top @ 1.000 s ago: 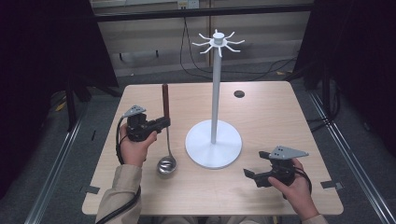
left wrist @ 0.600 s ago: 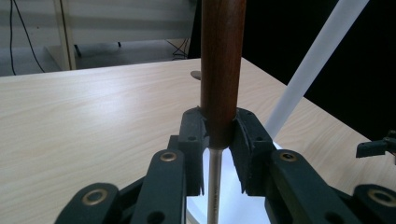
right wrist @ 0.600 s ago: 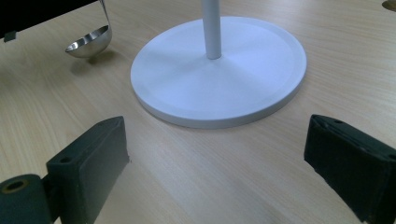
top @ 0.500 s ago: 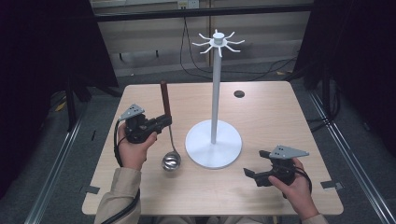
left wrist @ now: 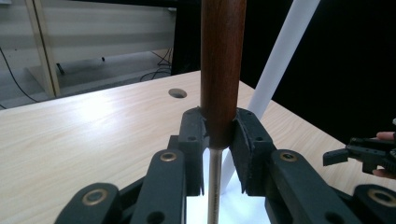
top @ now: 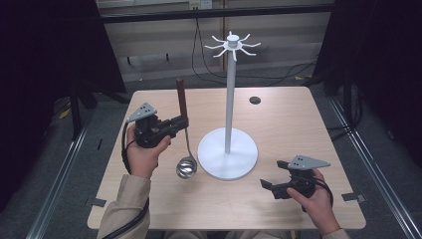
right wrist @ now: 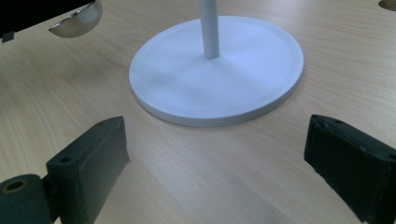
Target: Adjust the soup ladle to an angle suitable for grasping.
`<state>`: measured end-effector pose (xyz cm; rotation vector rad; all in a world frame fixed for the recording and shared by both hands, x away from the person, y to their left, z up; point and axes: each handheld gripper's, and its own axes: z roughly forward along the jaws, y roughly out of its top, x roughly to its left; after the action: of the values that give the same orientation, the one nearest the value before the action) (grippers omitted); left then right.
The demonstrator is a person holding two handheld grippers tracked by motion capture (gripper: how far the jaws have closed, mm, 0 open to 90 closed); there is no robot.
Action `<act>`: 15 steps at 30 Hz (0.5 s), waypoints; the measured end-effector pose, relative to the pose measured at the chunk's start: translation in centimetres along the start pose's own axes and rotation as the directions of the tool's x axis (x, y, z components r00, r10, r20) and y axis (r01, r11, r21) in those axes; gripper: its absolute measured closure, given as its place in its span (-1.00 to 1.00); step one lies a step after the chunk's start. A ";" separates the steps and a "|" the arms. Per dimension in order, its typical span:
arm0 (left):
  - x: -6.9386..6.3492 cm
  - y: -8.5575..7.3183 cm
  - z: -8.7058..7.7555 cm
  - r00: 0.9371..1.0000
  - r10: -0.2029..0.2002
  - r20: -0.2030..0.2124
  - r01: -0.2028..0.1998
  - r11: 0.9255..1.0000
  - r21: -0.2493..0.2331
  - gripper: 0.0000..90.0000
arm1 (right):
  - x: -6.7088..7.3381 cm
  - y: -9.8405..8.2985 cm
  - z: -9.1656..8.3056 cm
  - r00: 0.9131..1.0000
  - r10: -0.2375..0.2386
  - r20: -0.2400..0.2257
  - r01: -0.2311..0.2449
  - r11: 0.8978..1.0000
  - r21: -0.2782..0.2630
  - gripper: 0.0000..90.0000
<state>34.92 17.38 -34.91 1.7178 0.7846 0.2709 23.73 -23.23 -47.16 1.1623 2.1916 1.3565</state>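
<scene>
One step looks done, since the left gripper (top: 180, 122) squeezes the brown wooden handle of the shiny metal ladle (top: 185, 144) between its fingers (left wrist: 194, 135), bowl hanging just off the table, but hanging it on the tall white hook stand (top: 229, 107) is left, and the right gripper (top: 272, 188) waits wide open, holding nothing.

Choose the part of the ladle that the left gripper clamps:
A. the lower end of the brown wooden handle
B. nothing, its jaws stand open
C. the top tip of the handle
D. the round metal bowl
A: in the left gripper view the left gripper has its jaws closed on the bottom of the brown handle of the ladle, just above the thin metal shaft.
</scene>
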 end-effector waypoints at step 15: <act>-2.1 2.2 -0.9 0.998 0.041 0.043 -0.040 0.999 -0.017 0.66 | 0.1 0.0 0.0 1.000 -0.002 0.000 0.002 1.000 0.005 -0.88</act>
<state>33.68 16.51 -32.18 1.7200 0.7151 0.2663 23.69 -23.11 -47.14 1.1618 2.1966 1.3512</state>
